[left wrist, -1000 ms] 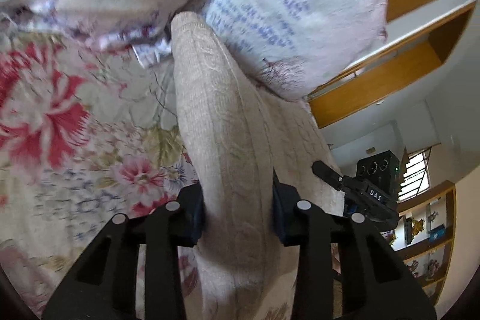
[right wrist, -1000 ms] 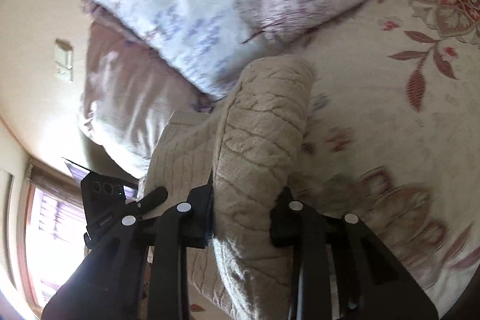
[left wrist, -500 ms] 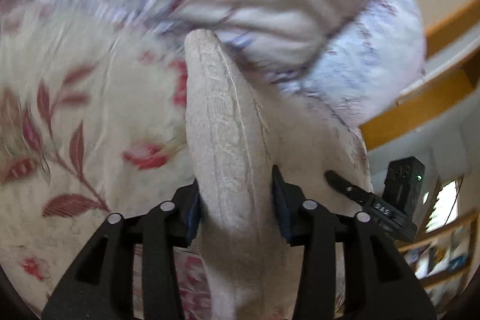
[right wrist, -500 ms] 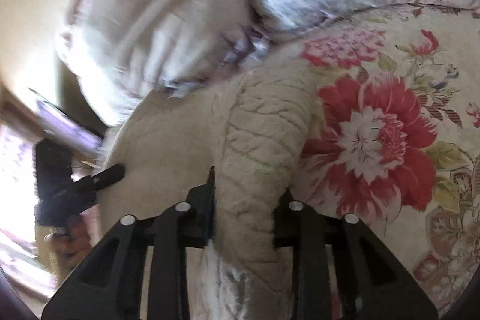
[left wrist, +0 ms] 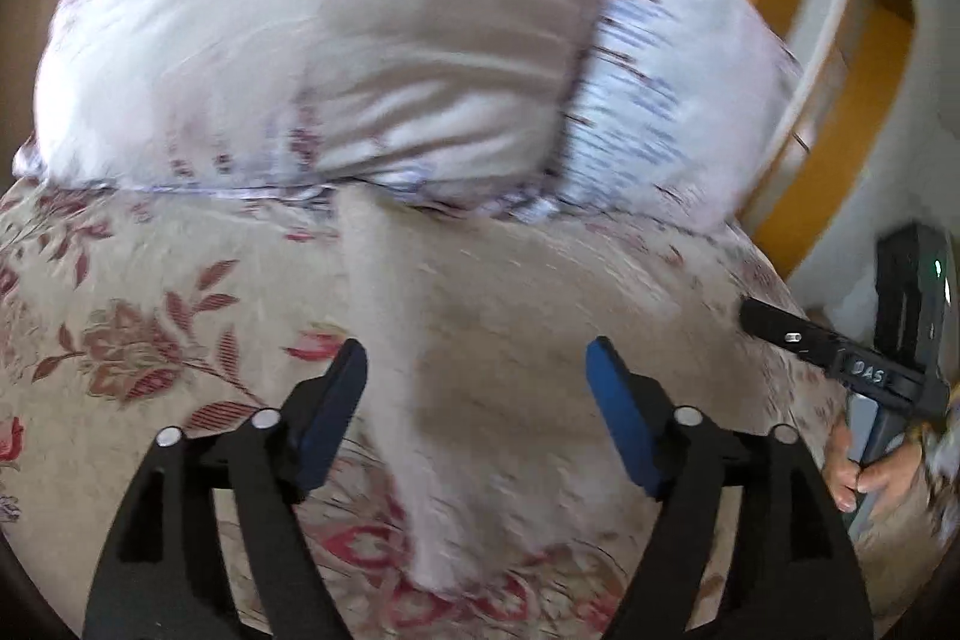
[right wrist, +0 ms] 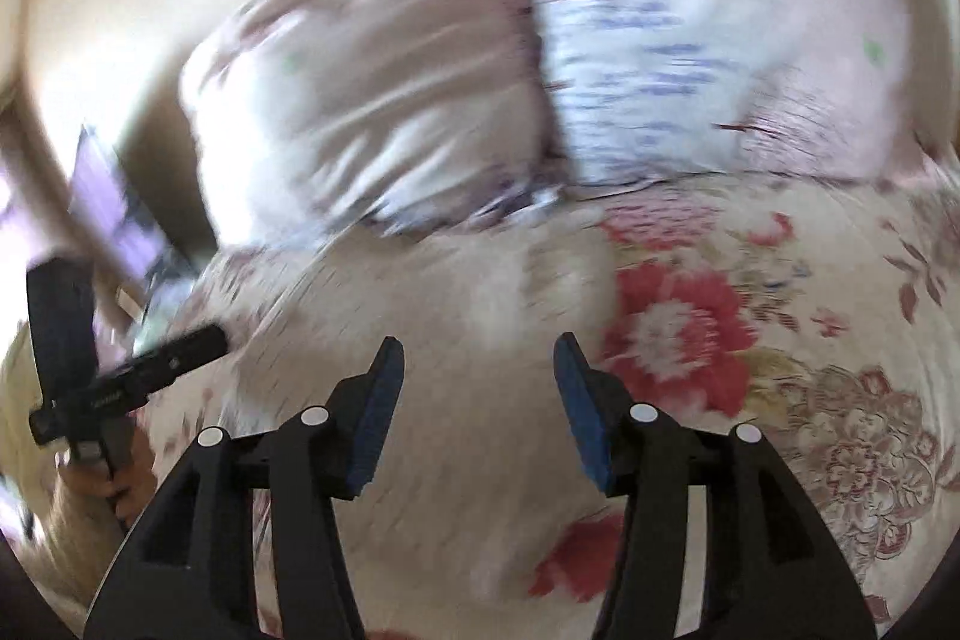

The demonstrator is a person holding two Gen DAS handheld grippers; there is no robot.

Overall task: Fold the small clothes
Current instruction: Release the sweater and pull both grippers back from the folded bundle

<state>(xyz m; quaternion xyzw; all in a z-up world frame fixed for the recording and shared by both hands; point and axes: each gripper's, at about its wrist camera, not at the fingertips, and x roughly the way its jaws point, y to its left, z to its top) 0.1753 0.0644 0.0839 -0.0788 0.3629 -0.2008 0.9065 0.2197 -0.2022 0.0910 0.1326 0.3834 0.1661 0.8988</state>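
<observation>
Floral bedspread (left wrist: pixel 120 316) fills the left wrist view, pillows (left wrist: pixel 312 40) behind; the left gripper (left wrist: pixel 477 370) jaws are opening, clear of the beige knit garment (left wrist: pixel 480 340) lying below. Right wrist view: right gripper (right wrist: pixel 477 370) jaws opening, garment (right wrist: pixel 456 316) lying loose beneath them.

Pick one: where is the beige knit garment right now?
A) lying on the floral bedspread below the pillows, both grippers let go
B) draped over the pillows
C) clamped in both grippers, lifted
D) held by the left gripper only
A: the beige knit garment lies on the floral bedspread below the pillows, and the opening left gripper and right gripper press nothing.
</observation>
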